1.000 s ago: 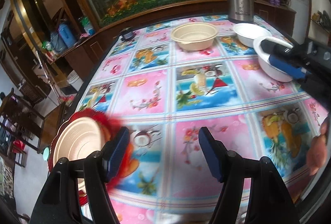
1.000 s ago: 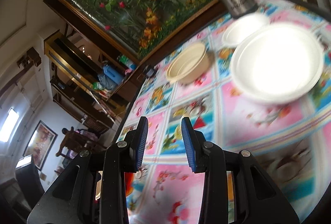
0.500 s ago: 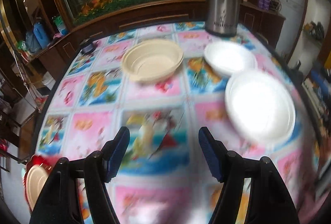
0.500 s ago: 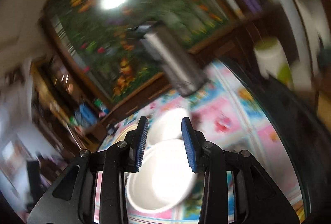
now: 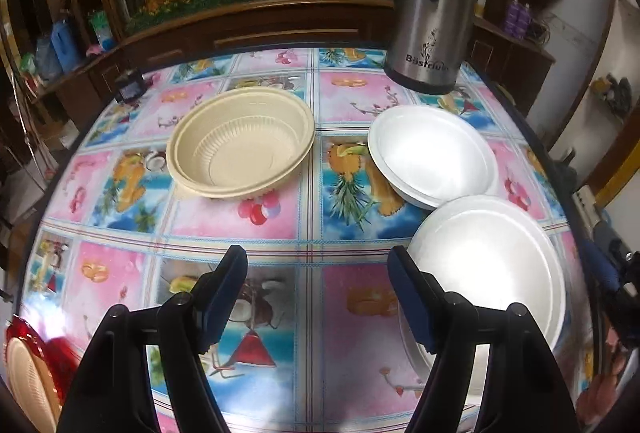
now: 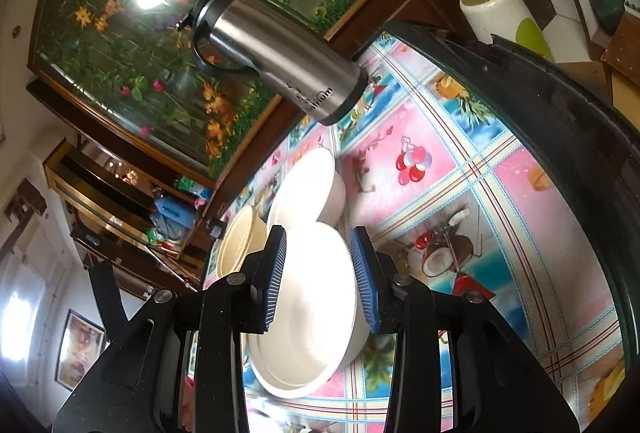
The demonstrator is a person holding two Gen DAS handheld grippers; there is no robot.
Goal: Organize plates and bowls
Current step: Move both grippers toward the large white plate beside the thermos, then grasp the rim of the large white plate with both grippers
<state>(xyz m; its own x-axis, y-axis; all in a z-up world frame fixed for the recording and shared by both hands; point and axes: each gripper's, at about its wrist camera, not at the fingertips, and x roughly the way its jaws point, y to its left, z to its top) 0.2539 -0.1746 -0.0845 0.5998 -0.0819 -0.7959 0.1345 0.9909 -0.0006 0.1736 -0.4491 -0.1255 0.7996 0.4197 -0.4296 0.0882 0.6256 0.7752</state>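
Dark wood cabinets and a big glass panel full of painted flowers close off the far side, and my desk (image 5: 280,229), round and covered in a bright fruit-print cloth, fills most of what I see.

Its dark rim curves close on the right, with open floor beyond it. From my left wrist view the near centre of the cloth lies bare, giving me the widest room to move.

A beige bowl (image 5: 240,149) sits far left of centre. A white bowl (image 5: 432,153) sits right of it, well apart from the beige one, and a second, larger white bowl (image 5: 488,265) lies nearer me on the right, its far rim overlapping or touching the first; I cannot tell which. A steel flask (image 5: 432,1) stands upright at the far right edge. A beige plate (image 5: 24,381) on something red shows at the near left edge.

My left gripper (image 5: 318,297) tilts steeply down over bare cloth, its jaws opening wide with nothing between them.

My right gripper (image 6: 322,273) is rolled over, so the desk looks tilted. It points shallowly across the larger white bowl (image 6: 316,313). Its jaws stand partly apart, framing the bowl, but the pads do not press on it.
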